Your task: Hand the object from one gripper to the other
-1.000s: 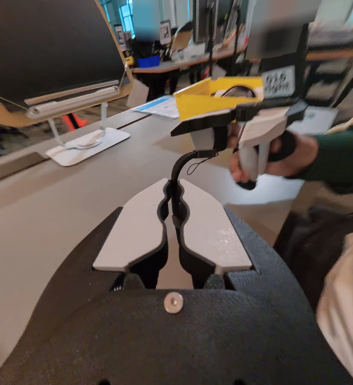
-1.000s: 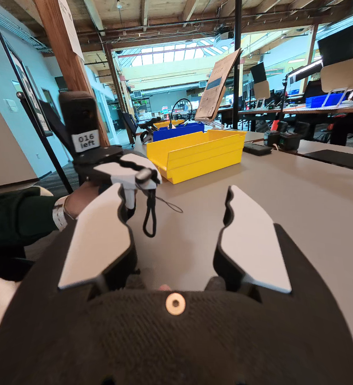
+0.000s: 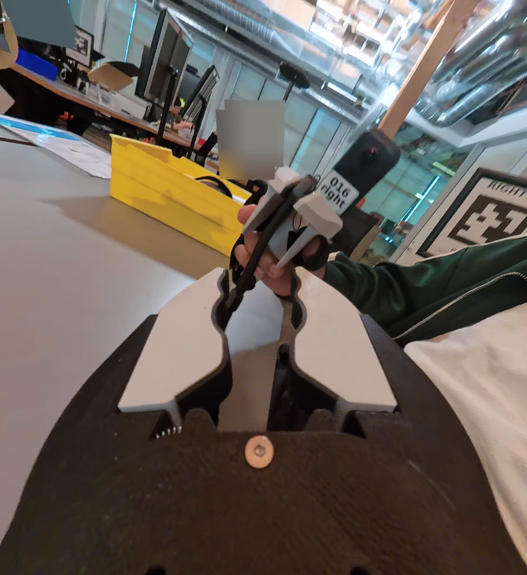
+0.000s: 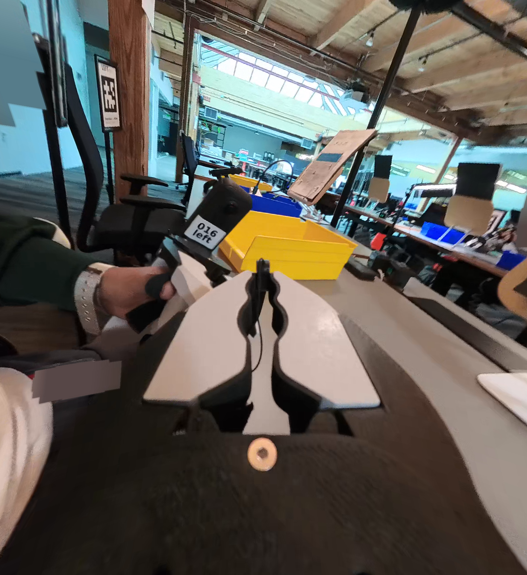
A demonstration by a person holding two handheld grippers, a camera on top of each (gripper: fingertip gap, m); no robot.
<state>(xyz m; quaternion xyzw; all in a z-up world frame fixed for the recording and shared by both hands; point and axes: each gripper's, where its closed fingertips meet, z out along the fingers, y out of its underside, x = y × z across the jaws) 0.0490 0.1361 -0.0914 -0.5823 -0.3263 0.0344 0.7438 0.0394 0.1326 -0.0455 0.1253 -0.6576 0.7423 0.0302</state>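
My right gripper (image 4: pixel 261 273) is clenched on the black strap (image 4: pixel 257 298): in the right wrist view its two white fingers (image 4: pixel 215 339) meet at the tips, the top end of the strap stands out just above them, and a thin black cord (image 4: pixel 259 348) hangs down in the narrow gap behind the tips. My left gripper (image 3: pixel 257 277) is released; in the left wrist view its white fingers stand apart, and the lower end of the strap lies against the inner wavy edge of the left finger (image 3: pixel 181 348), with the right finger (image 3: pixel 333 345) clear of it. In this same view the strap runs up at a slant from that finger to the right gripper, which shows farther off, closed around the upper part of the strap, with my hand (image 3: pixel 265 264) in a dark green sleeve (image 3: pixel 427 286) holding its handle. So the strap is in the air above the grey table (image 3: pixel 53 264), between the two tools. Behind them on the table stands a yellow bin (image 4: pixel 290 245). In the right wrist view a blue bin (image 4: pixel 274 203) is behind the yellow one, a black office chair (image 4: pixel 131 217) stands to the left by a wooden post (image 4: pixel 128 93), and a white stand base (image 4: pixel 517 398) lies at the right edge of the table.
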